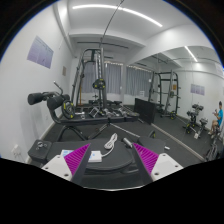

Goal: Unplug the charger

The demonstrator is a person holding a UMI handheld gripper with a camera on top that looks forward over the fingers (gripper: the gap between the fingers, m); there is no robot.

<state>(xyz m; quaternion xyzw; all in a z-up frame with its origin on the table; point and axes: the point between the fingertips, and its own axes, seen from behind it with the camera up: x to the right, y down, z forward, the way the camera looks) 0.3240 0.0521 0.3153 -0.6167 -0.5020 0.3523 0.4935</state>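
Note:
A small white charger block (96,155) lies on a dark surface (112,170) just ahead of my fingers, closer to the left finger. Its white cable (111,141) curls away from it across the surface. A small grey object (127,143) lies beyond the cable; I cannot tell what it is. My gripper (112,160) is open, with the magenta pads (75,158) spread wide on either side. The fingers hold nothing and are apart from the charger. No socket shows.
This is a gym room. A cable machine (95,80) stands beyond the surface, an exercise bike (50,100) to the left, a black rack (166,95) to the right. A bench (75,128) sits low ahead on the dark floor.

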